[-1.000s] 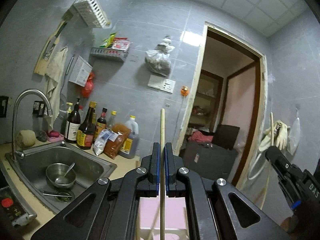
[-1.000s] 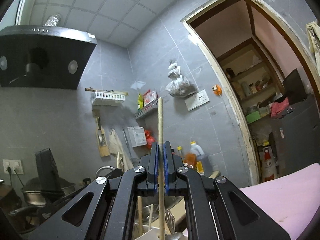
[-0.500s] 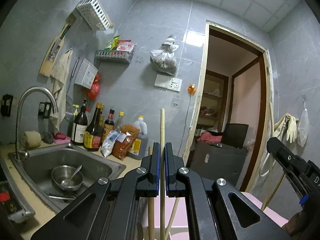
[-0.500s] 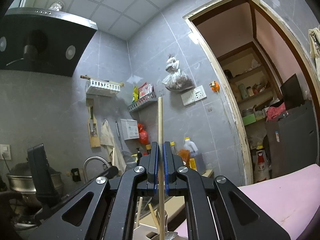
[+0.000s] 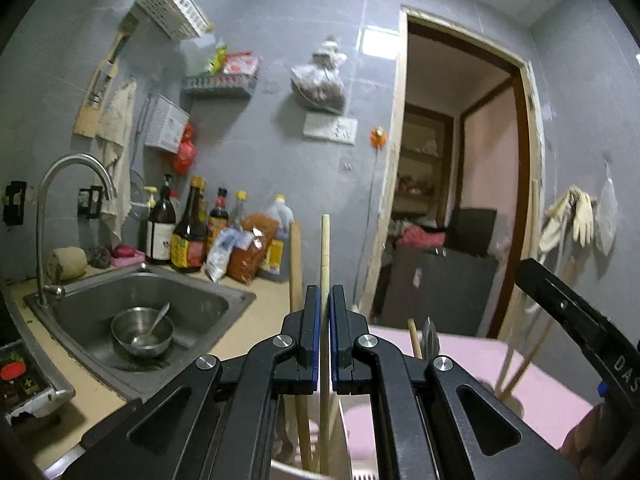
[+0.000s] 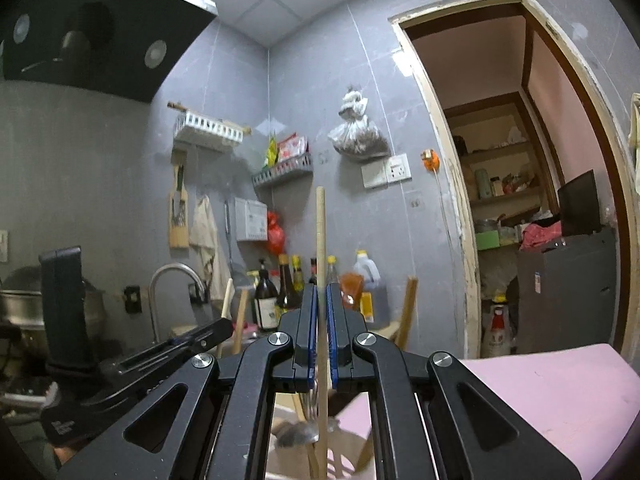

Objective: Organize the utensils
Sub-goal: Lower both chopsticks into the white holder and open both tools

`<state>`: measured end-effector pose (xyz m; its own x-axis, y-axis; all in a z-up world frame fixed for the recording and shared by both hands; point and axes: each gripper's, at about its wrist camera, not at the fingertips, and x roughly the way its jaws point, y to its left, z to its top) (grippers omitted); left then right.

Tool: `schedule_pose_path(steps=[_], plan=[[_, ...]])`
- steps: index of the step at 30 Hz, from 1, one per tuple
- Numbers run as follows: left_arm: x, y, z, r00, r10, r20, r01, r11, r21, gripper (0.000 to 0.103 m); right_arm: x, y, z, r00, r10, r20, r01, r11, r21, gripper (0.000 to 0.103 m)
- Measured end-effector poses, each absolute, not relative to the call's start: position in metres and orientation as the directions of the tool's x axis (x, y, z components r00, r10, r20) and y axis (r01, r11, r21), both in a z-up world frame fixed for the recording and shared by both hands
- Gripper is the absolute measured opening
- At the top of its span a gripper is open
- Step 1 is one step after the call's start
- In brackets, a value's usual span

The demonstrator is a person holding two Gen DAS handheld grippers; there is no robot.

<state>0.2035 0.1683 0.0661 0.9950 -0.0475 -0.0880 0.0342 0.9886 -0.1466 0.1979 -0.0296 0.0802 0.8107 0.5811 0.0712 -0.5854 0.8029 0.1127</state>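
Note:
My left gripper (image 5: 324, 294) is shut on a wooden chopstick (image 5: 325, 248) that stands upright between its pads; its lower end reaches down towards a white holder (image 5: 304, 468) below. Another wooden stick (image 5: 295, 264) stands just left of it. My right gripper (image 6: 319, 292) is shut on a second upright wooden chopstick (image 6: 320, 232). Below it lie a metal spoon (image 6: 298, 432) and more sticks. The right gripper also shows at the right edge of the left wrist view (image 5: 576, 320), and the left gripper at the lower left of the right wrist view (image 6: 160, 352).
A steel sink (image 5: 224, 300) with a bowl (image 5: 142, 332) and tap (image 5: 72, 216) is at left. Sauce bottles (image 5: 188, 236) stand behind it. A pink pad (image 6: 560, 392) covers the counter at right. A doorway (image 5: 460, 200) opens beyond.
Both grippers have moved lower with their chopsticks still held. More upright sticks and the holder have come into view below them.

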Motion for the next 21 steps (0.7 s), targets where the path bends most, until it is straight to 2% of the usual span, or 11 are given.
schedule_pose_path(steps=[9,12,13,14,16,21], plan=[[0.194,0.17,0.054,0.975,-0.115,-0.188,0.077,0.977,-0.197,0.006,0.193,-0.032,0.068,0.795,0.606,-0.029,-0.6,0.792,0.11,0.004],[0.188,0.169,0.055,0.97,-0.122,-0.213,0.076,0.974,-0.212,0.021,0.19,-0.035,0.067,0.79,0.611,-0.045,-0.603,0.789,0.118,0.006],[0.185,0.17,0.055,0.97,-0.122,-0.212,0.074,0.972,-0.221,0.026,0.188,-0.037,0.067,0.79,0.611,-0.047,-0.603,0.789,0.12,0.01],[0.183,0.17,0.056,0.97,-0.119,-0.21,0.07,0.972,-0.226,0.026,0.187,-0.039,0.068,0.789,0.612,-0.045,-0.604,0.787,0.125,0.016],[0.179,0.169,0.058,0.97,-0.12,-0.214,0.068,0.97,-0.233,0.026,0.181,-0.045,0.07,0.789,0.613,-0.039,-0.603,0.786,0.136,0.021],[0.169,0.163,0.065,0.97,-0.124,-0.207,0.075,0.971,-0.229,0.036,0.168,-0.062,0.079,0.801,0.598,-0.016,-0.59,0.794,0.145,0.025]])
